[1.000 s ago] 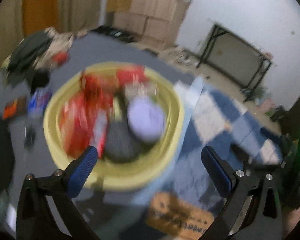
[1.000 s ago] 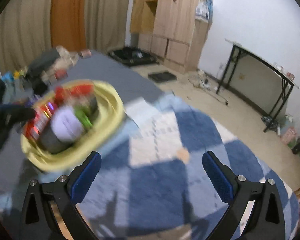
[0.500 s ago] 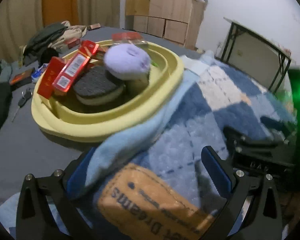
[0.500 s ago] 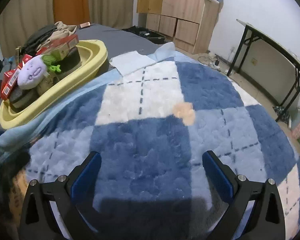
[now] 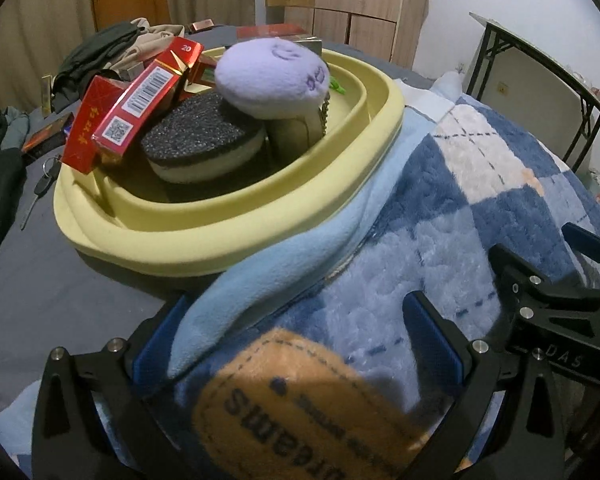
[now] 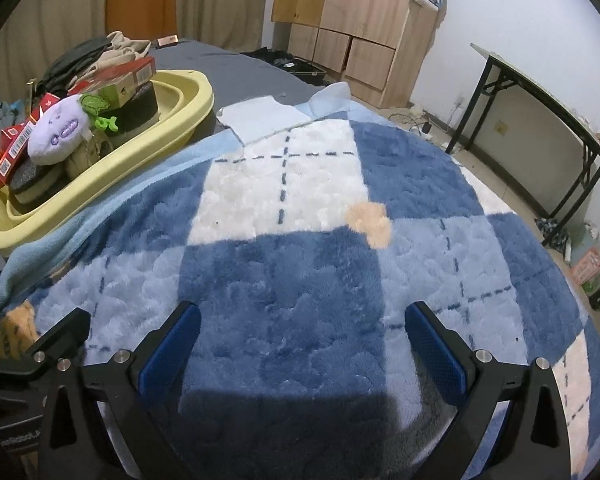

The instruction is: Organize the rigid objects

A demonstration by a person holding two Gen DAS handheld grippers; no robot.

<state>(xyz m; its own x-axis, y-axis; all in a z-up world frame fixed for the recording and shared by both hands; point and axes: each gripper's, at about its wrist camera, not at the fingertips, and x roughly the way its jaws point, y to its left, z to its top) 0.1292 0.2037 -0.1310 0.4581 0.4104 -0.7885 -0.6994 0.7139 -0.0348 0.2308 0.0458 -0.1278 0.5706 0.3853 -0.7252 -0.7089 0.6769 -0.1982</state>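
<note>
Both tongs sit low over a fluffy blue and white checked blanket (image 6: 284, 264) spread on the bed. The left tongs (image 5: 296, 336) are spread wide, with the blanket's pale blue edge and an orange label (image 5: 300, 412) bunched up between the 2 blue pads; nothing is gripped. The right tongs (image 6: 300, 340) are also wide and hold nothing, with plain blanket between them.

Just ahead of the left tongs, and ahead to the left of the right ones, a yellow tub (image 5: 228, 236) rests on the grey sheet (image 5: 40, 280), its near rim touching the blanket edge. Inside it lie red boxes (image 5: 140, 100), a black and white sponge (image 5: 204, 148) and a purple plush toy (image 5: 272, 76) on top. A key (image 5: 40, 188) lies left of the tub.
</note>
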